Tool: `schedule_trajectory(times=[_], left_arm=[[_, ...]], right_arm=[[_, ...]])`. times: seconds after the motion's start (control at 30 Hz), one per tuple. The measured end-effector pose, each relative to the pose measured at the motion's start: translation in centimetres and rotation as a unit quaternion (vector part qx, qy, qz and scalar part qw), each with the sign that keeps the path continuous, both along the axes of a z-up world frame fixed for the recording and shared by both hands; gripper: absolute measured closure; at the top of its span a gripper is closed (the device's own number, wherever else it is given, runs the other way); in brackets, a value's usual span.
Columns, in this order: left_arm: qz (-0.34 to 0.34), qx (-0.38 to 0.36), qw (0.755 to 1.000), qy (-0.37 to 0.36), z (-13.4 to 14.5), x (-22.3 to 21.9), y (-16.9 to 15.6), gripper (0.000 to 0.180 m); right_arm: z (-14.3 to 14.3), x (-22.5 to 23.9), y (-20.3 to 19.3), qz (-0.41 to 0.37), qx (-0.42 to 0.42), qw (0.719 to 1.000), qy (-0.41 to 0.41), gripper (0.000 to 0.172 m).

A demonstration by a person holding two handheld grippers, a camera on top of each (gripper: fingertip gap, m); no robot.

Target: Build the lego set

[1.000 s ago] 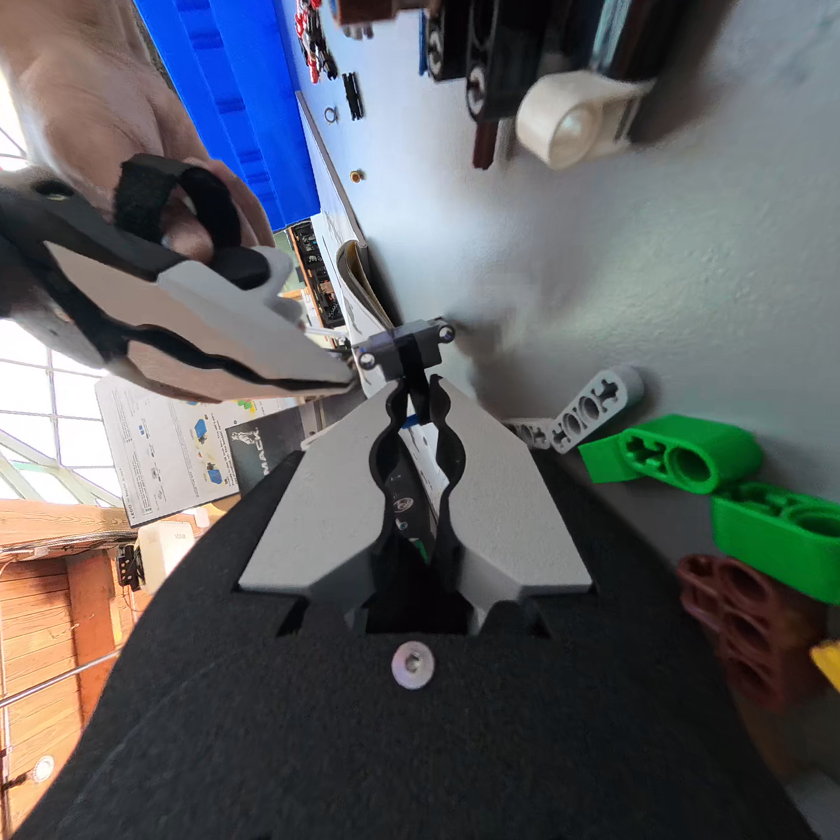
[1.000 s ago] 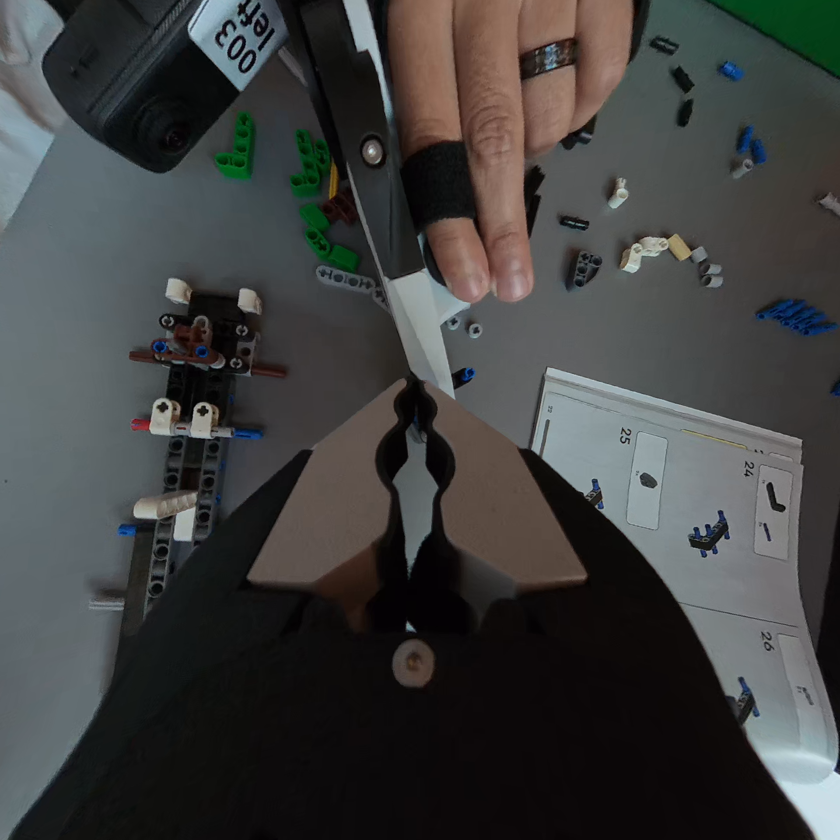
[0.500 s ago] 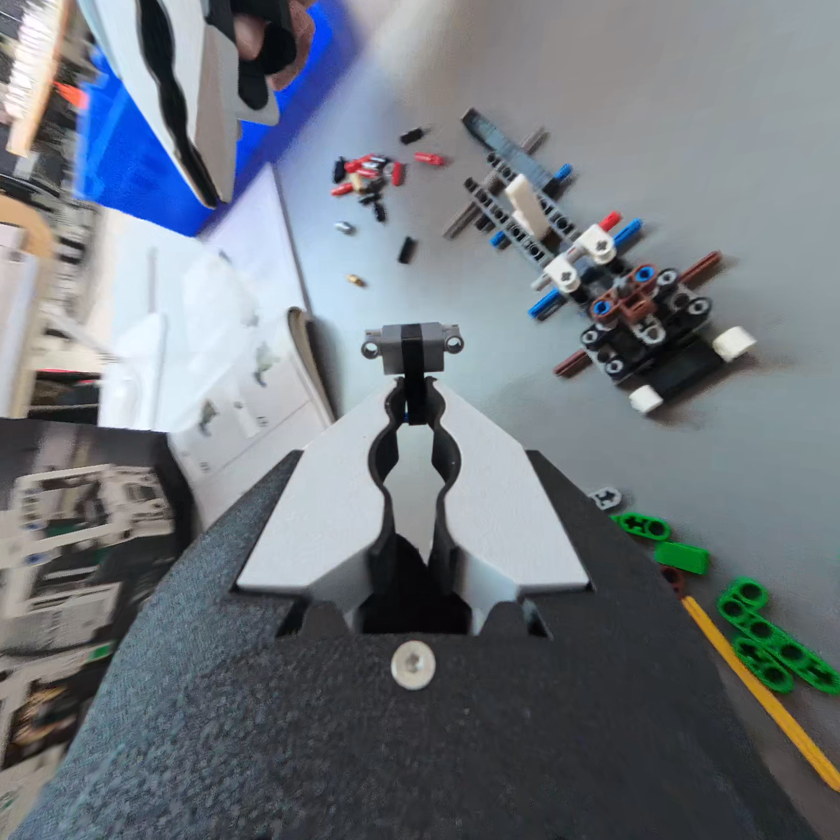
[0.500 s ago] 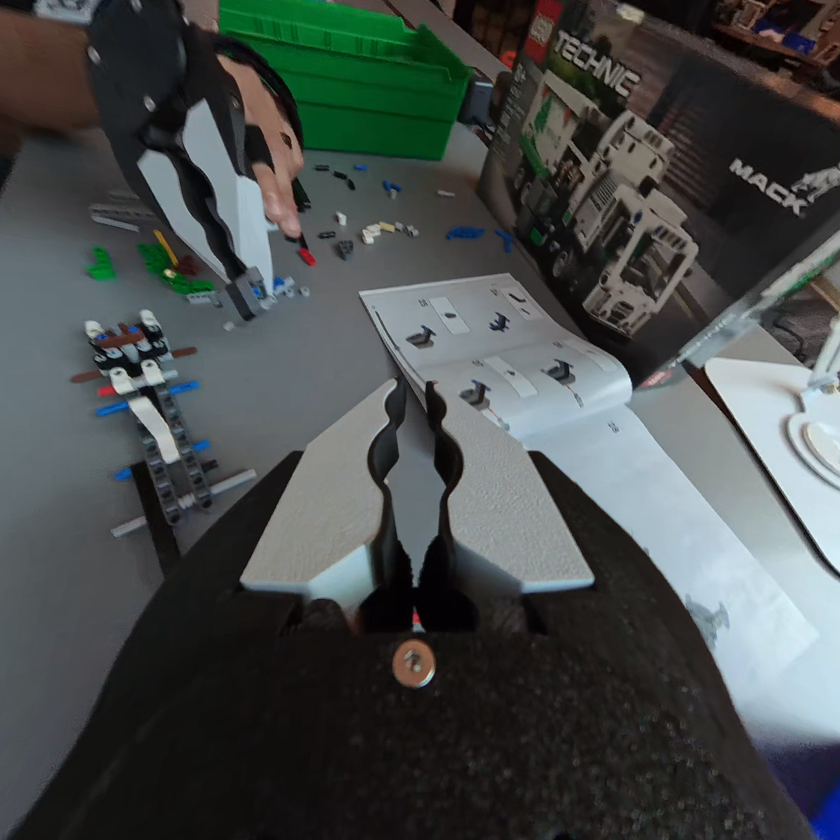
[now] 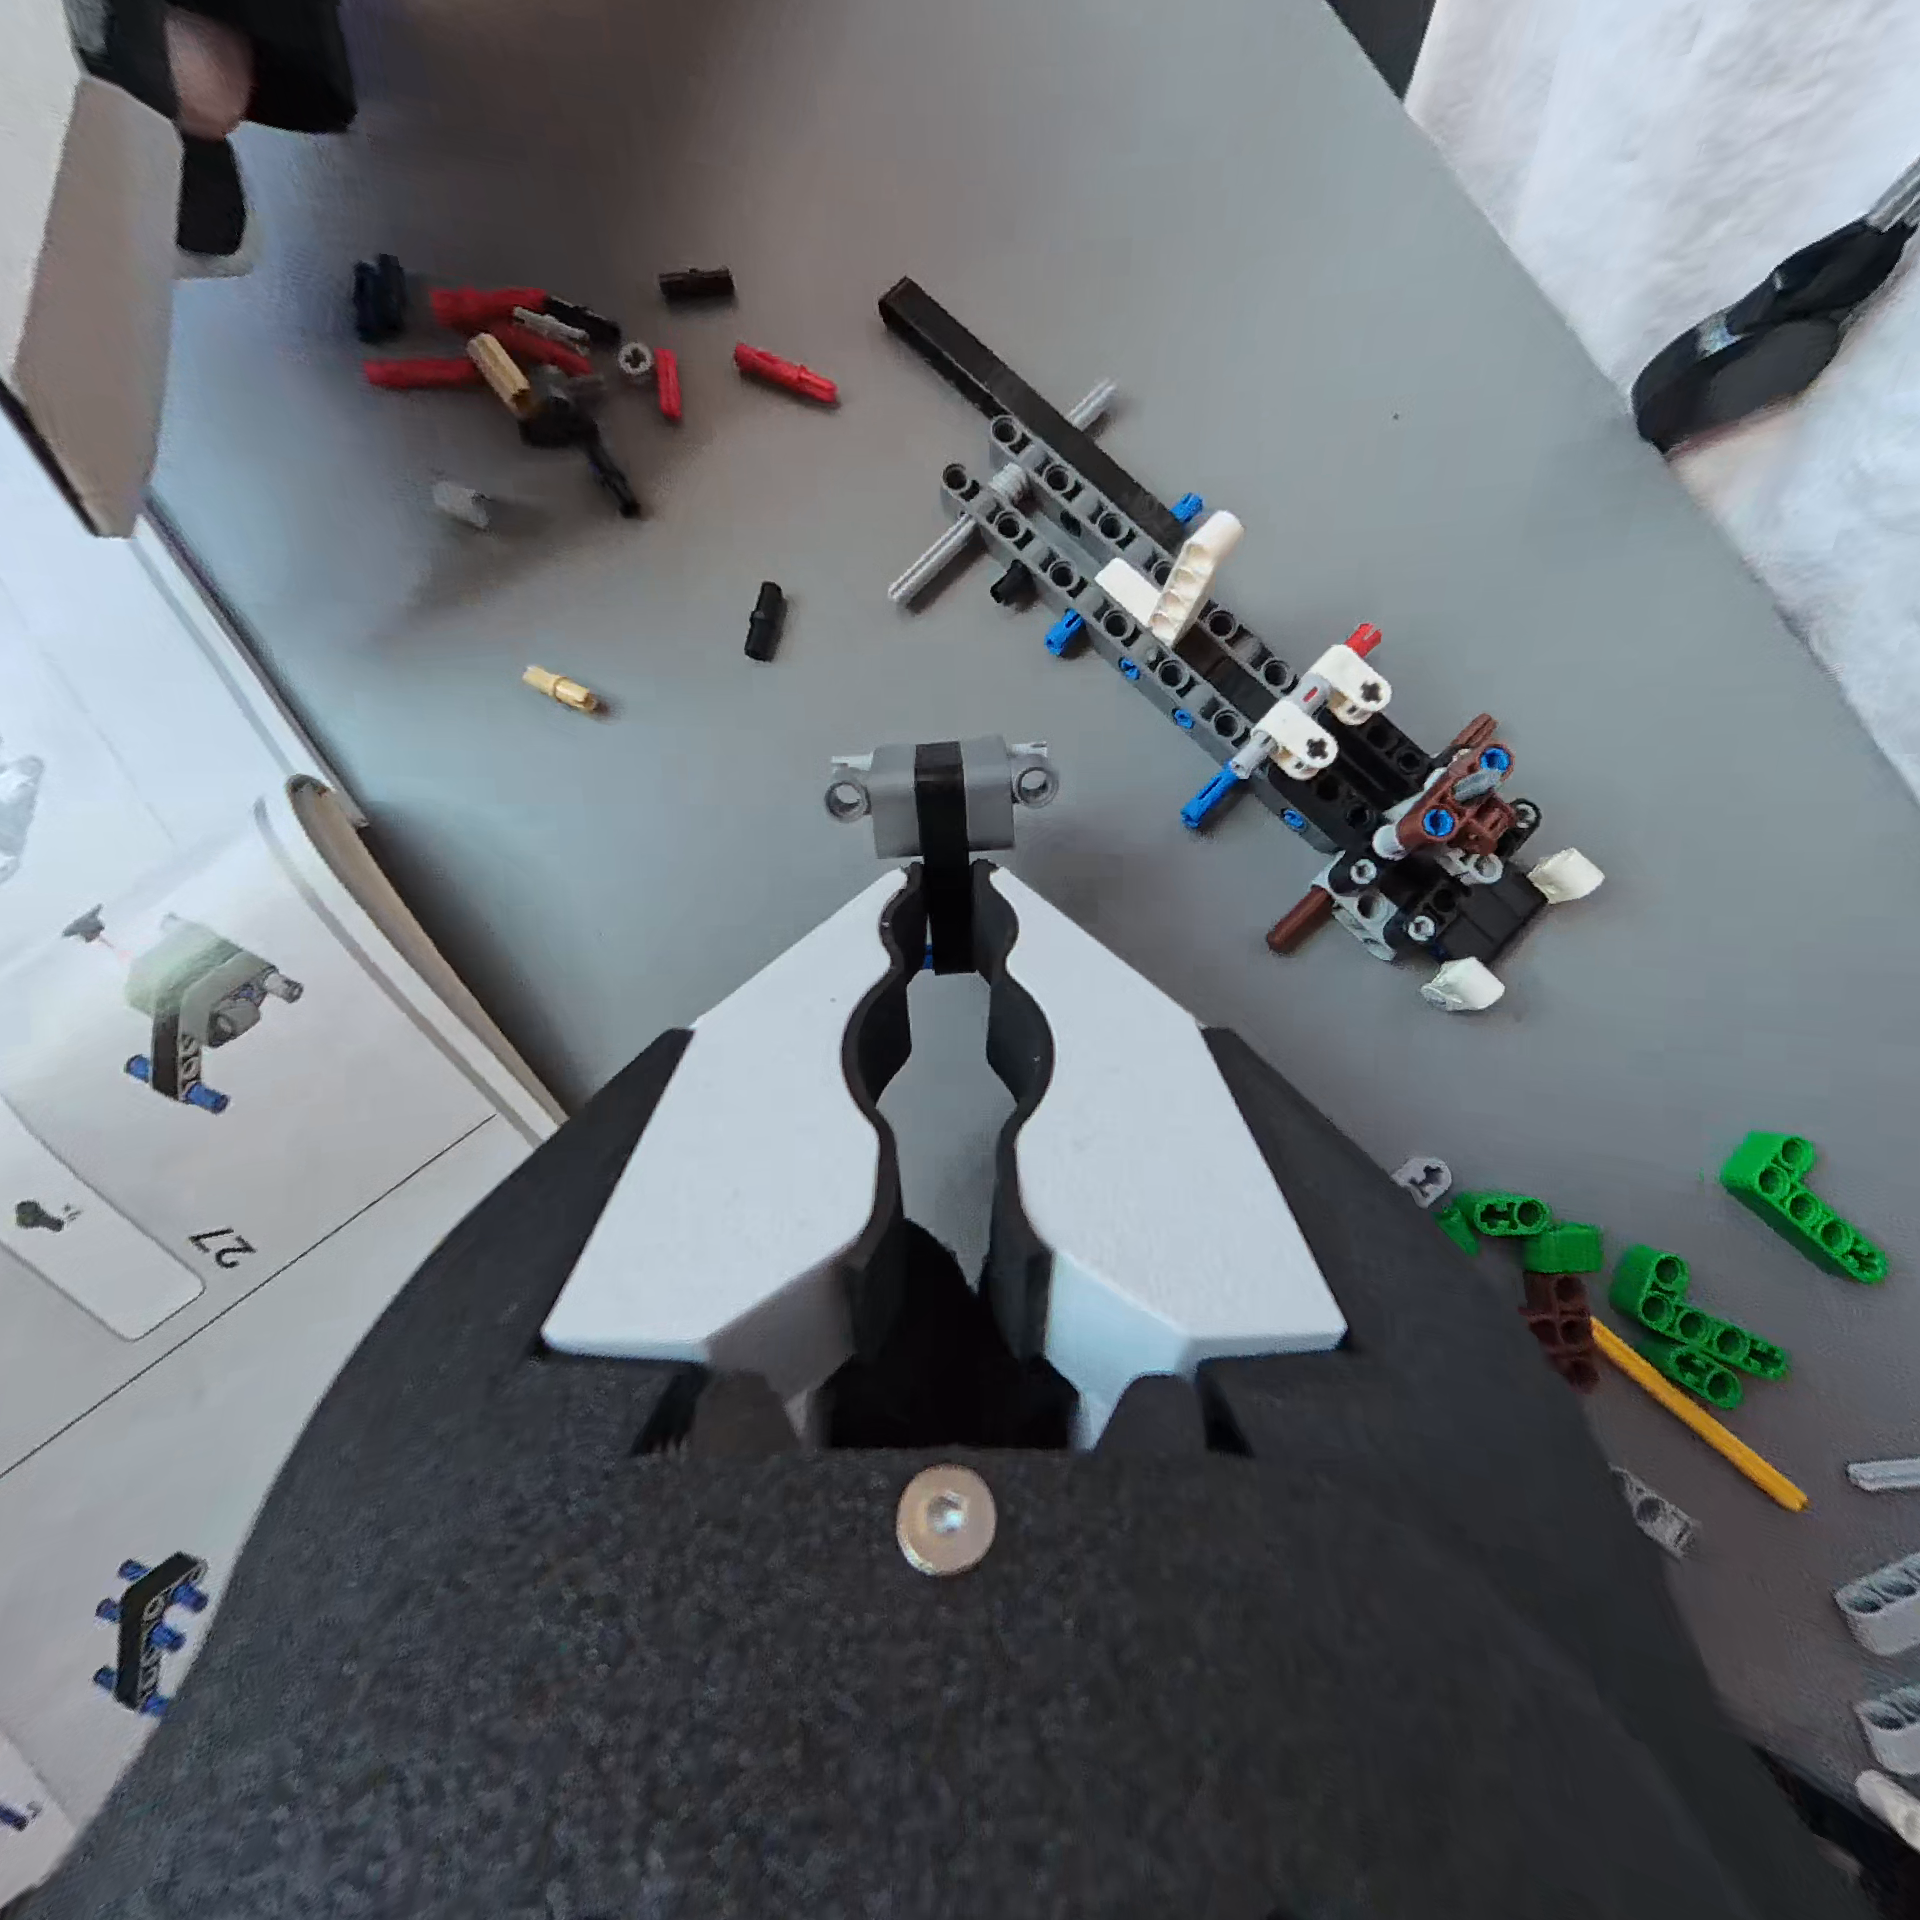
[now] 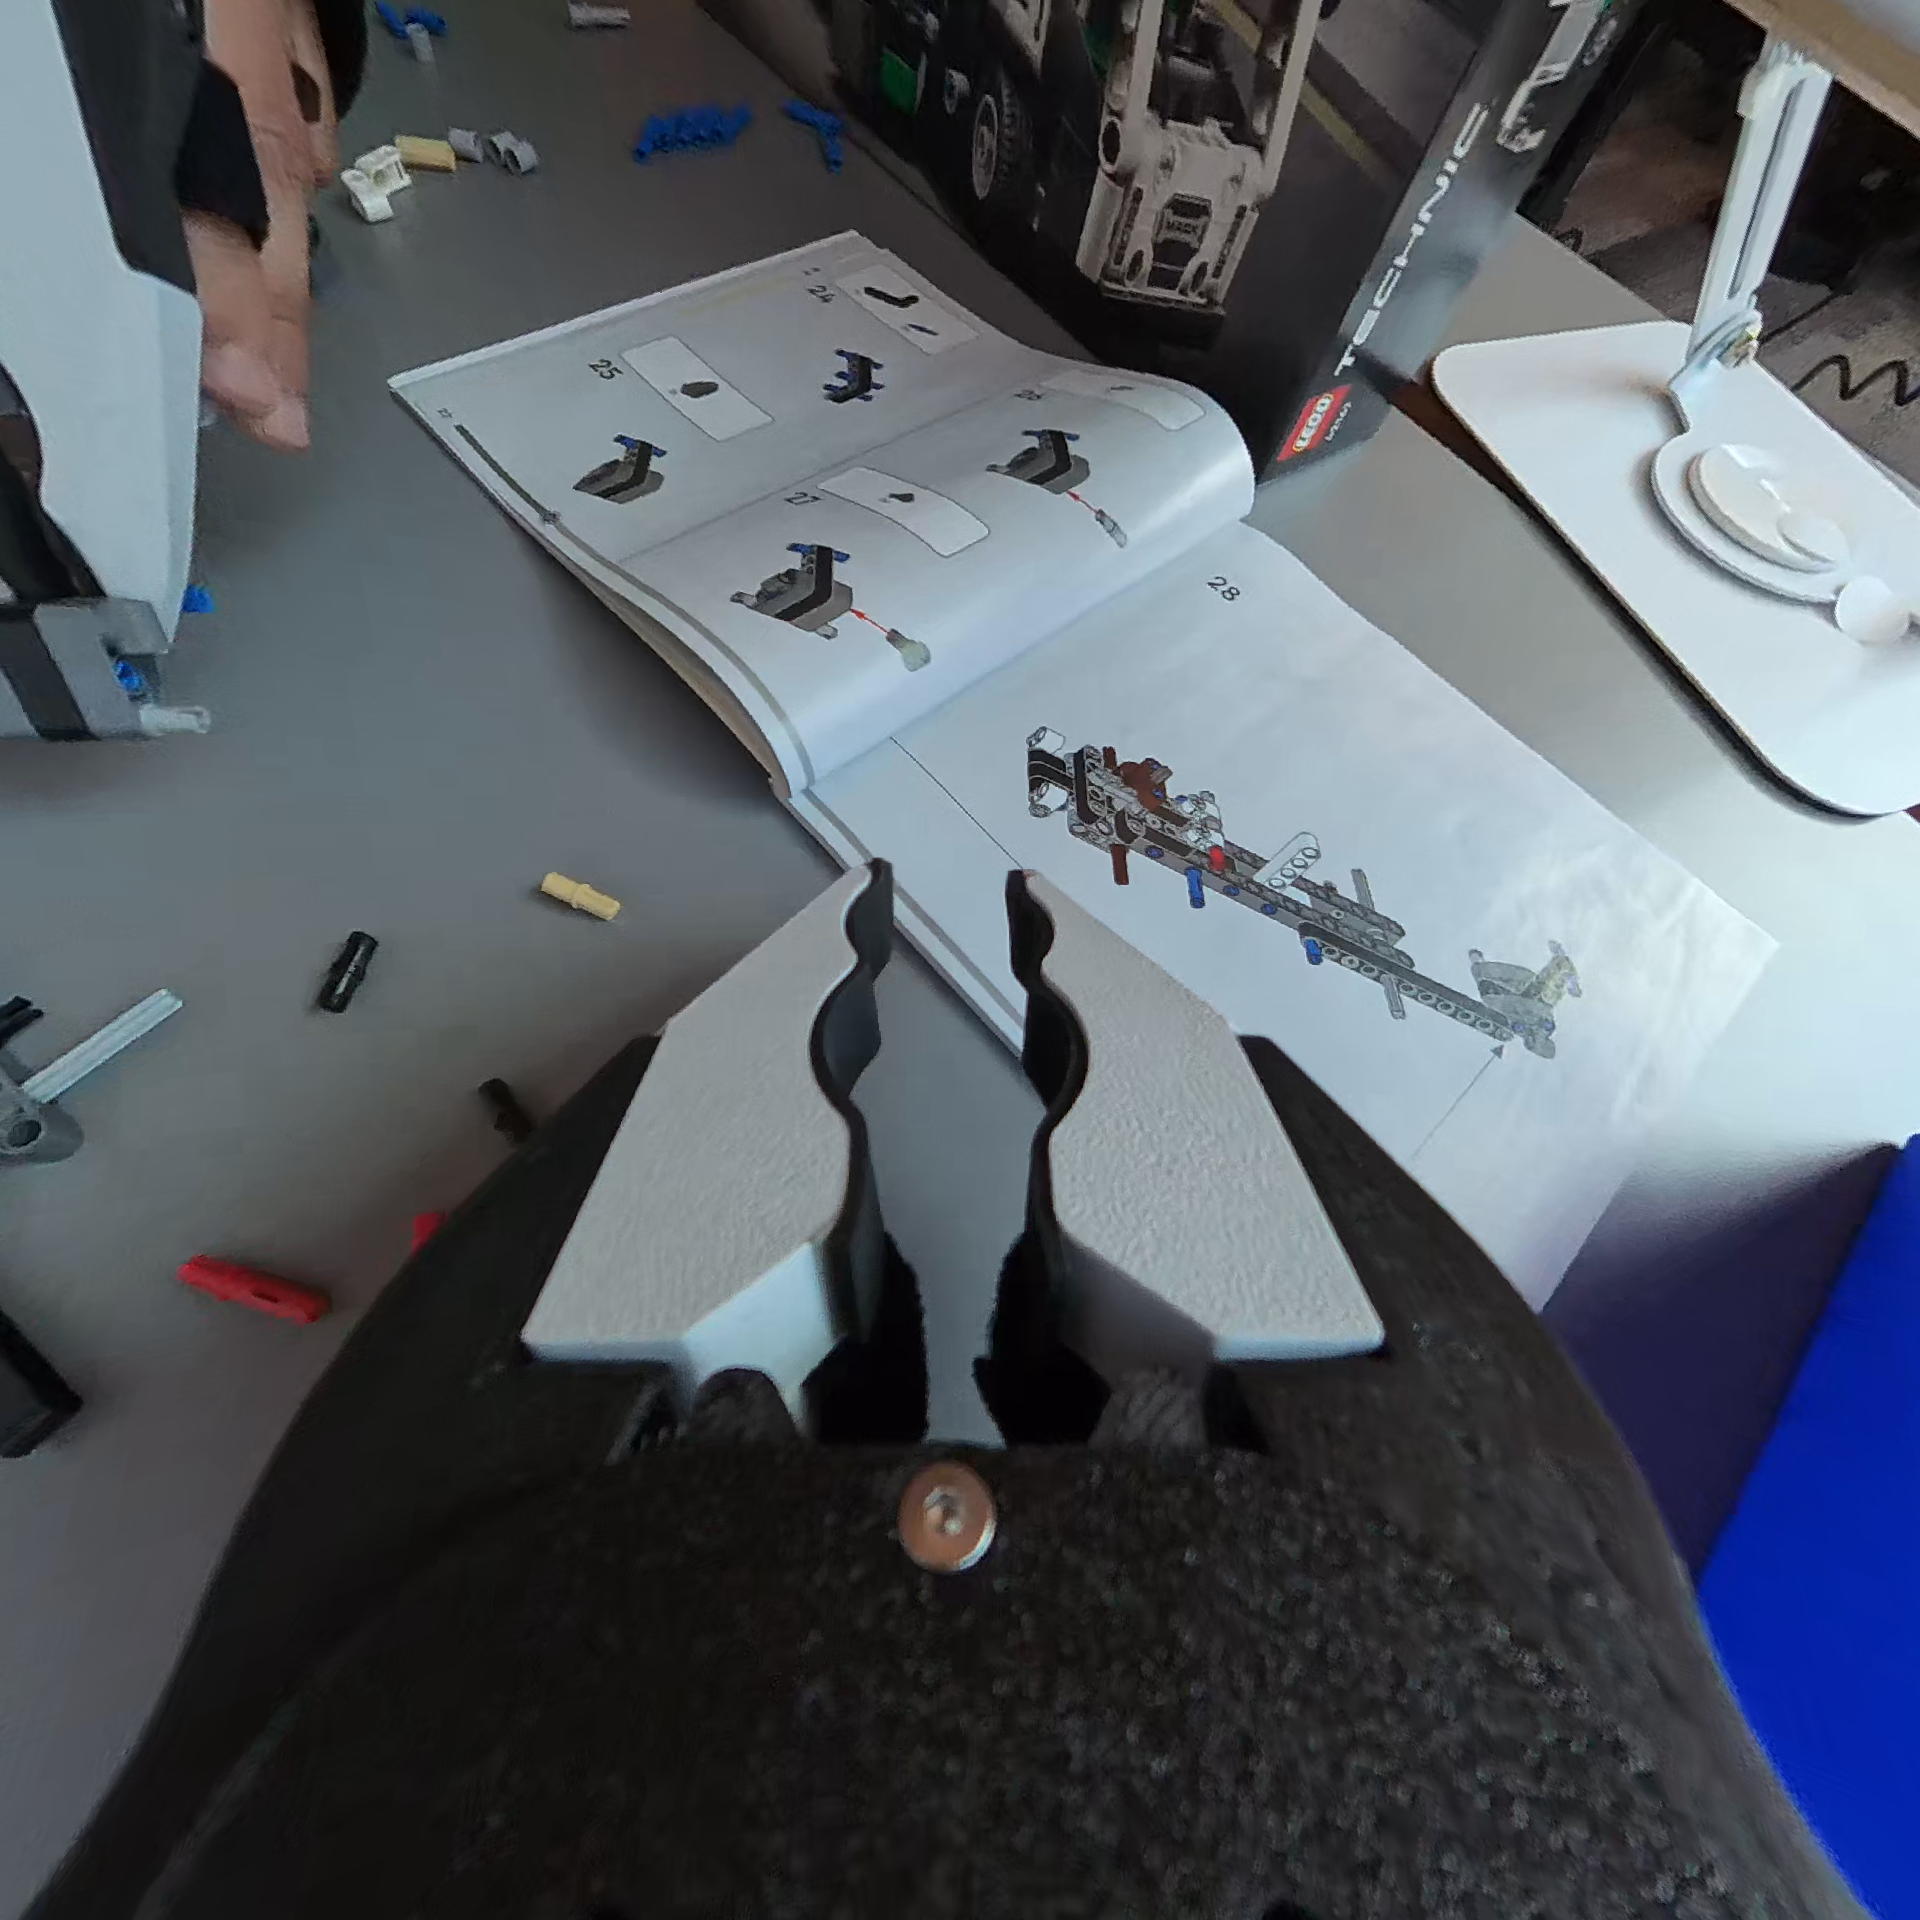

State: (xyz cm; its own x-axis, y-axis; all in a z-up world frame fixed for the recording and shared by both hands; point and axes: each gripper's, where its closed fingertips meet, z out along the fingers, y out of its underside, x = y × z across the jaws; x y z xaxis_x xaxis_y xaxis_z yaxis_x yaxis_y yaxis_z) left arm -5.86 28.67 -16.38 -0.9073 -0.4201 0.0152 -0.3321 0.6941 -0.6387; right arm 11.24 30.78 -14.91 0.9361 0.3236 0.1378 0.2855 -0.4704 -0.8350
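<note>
Left claw [image 5: 948,883] is clamped on the black beam of a small grey-and-black brick assembly [image 5: 940,795], held above the grey bench [image 5: 644,852], near the long chassis build [image 5: 1247,665]. Right claw [image 6: 948,894] is held open and bare over the open instruction booklet [image 6: 1143,727].

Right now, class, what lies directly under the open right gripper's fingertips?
Under the right gripper lie the open instruction booklet's edge and grey table. The gripper body hides whatever is beneath it.
</note>
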Motion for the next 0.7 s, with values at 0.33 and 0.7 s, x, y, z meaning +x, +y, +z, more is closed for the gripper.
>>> schedule_trajectory(times=[0.33,0.7], left_arm=[[-0.039,0.048,0.998,0.006,-2.2,-0.2,0.8,0.174],[0.018,0.006,0.994,0.104,-0.4,0.2,0.8,0.133]], right_arm=[[0.7,2.5,0.2,-0.052,0.013,0.998,0.036,0.15],[-0.8,7.2,0.1,-0.195,-0.011,0.98,-0.024,0.114]])
